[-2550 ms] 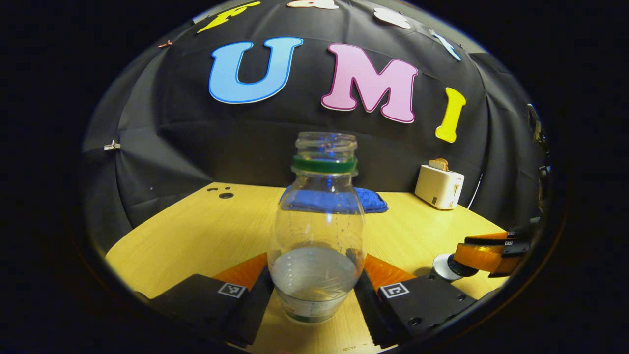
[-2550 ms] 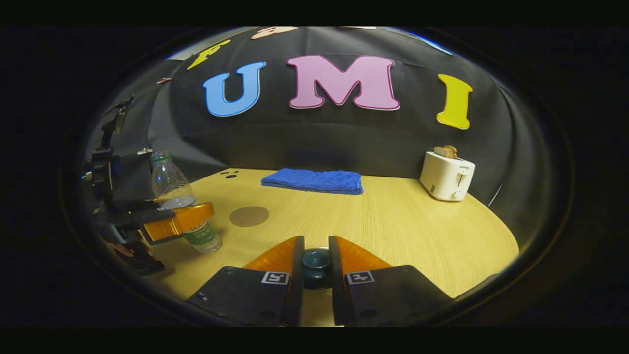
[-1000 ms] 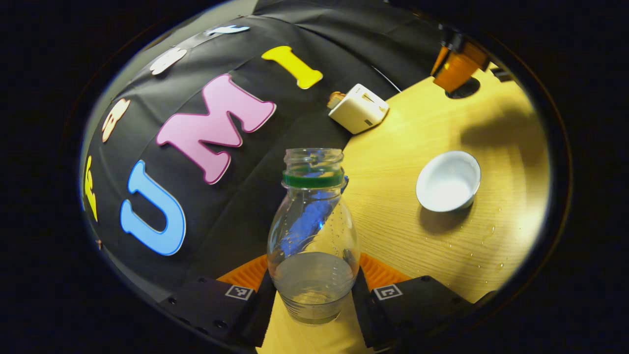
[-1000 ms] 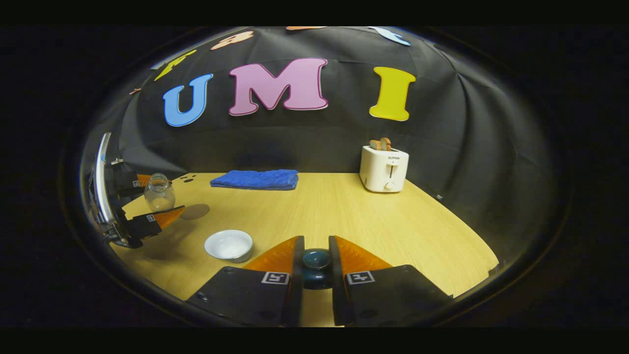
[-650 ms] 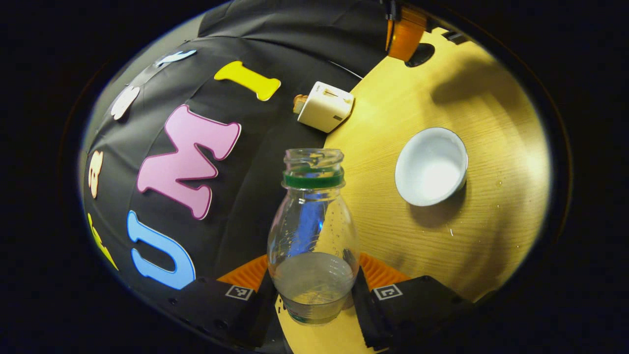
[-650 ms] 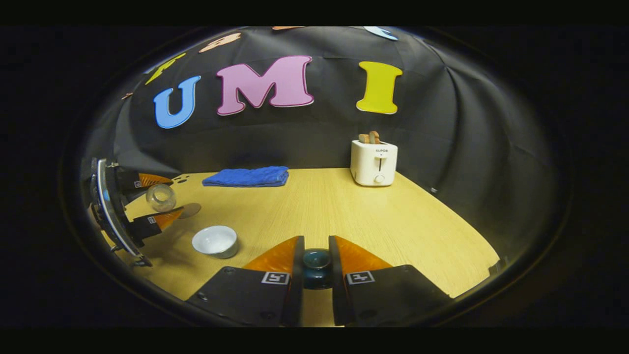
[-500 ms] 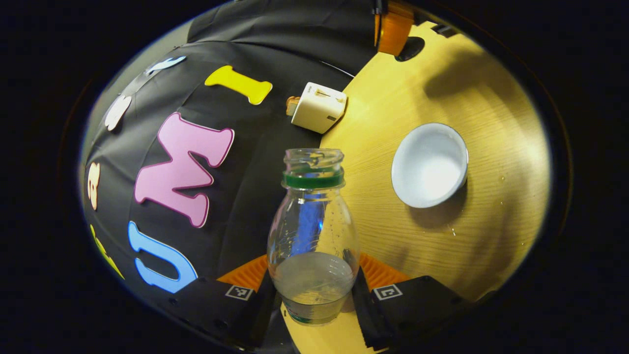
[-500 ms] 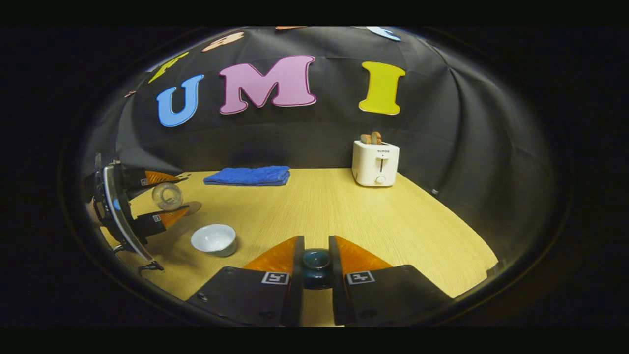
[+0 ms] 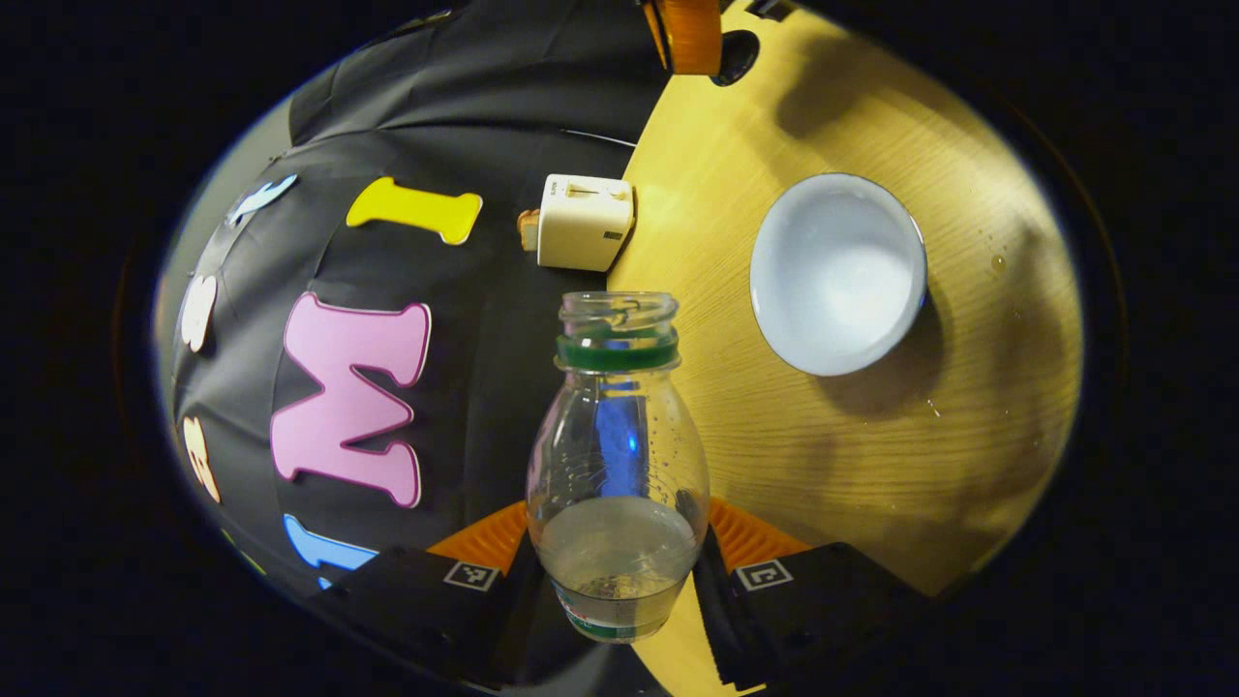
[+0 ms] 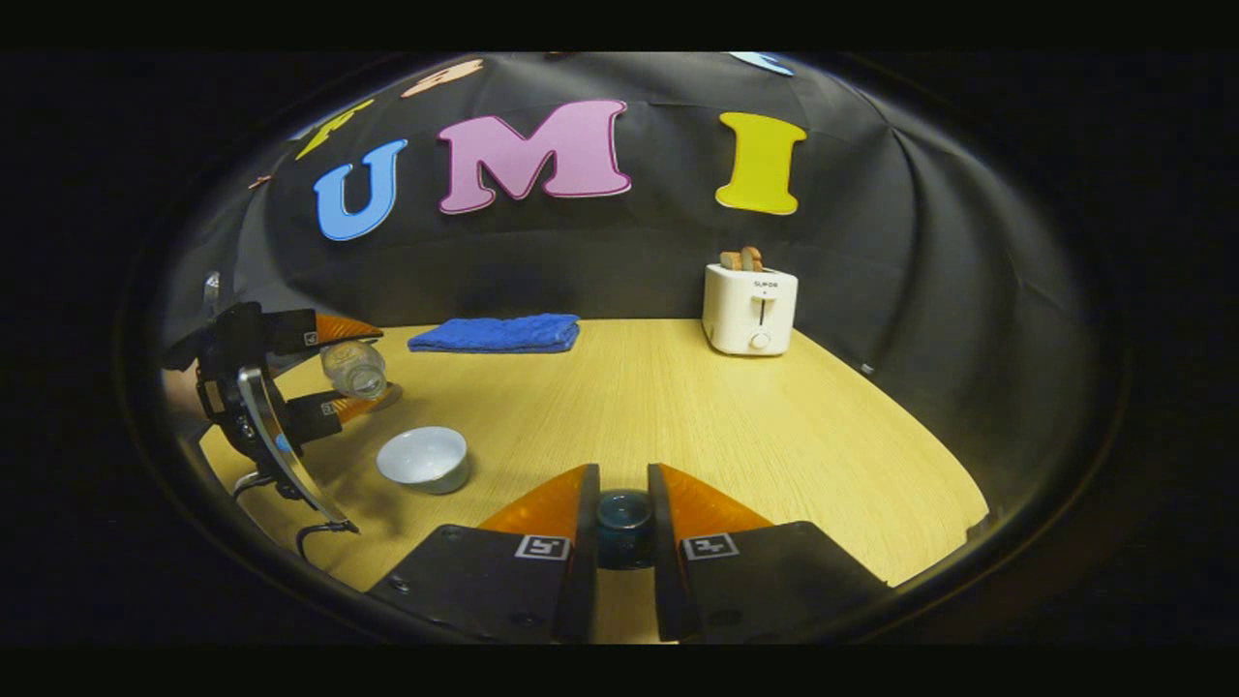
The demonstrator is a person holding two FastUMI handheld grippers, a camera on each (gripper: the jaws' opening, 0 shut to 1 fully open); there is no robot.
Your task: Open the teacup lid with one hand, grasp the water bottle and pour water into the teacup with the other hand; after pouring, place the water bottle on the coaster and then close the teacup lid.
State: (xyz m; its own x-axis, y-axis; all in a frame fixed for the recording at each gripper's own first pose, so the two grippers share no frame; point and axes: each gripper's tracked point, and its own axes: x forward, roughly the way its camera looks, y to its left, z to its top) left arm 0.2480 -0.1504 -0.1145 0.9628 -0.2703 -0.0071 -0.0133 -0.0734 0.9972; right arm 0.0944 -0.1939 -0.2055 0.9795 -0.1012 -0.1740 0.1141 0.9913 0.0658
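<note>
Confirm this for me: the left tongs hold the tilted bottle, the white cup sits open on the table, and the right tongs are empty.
One thing is wrong: the right tongs are not empty. The right gripper view shows them shut on the dark cup lid. The rest stands: the left tongs hold the tilted bottle, and the white cup sits open on the table.

The clear, glossy plastic water bottle with a green neck ring (image 9: pixel 617 465) is seen against a matt, light wood-grain tabletop (image 9: pixel 871 465), on which a smooth, glazed white teacup (image 9: pixel 837 273) is set. A soft, nubbly blue cloth towel (image 10: pixel 496 333) and a smooth white plastic toaster (image 10: pixel 749 309) are seen at the table's far edge. The left gripper (image 9: pixel 618 581) is built with ribbed, translucent orange fingers (image 9: pixel 750 534) and matt black plastic blocks.
</note>
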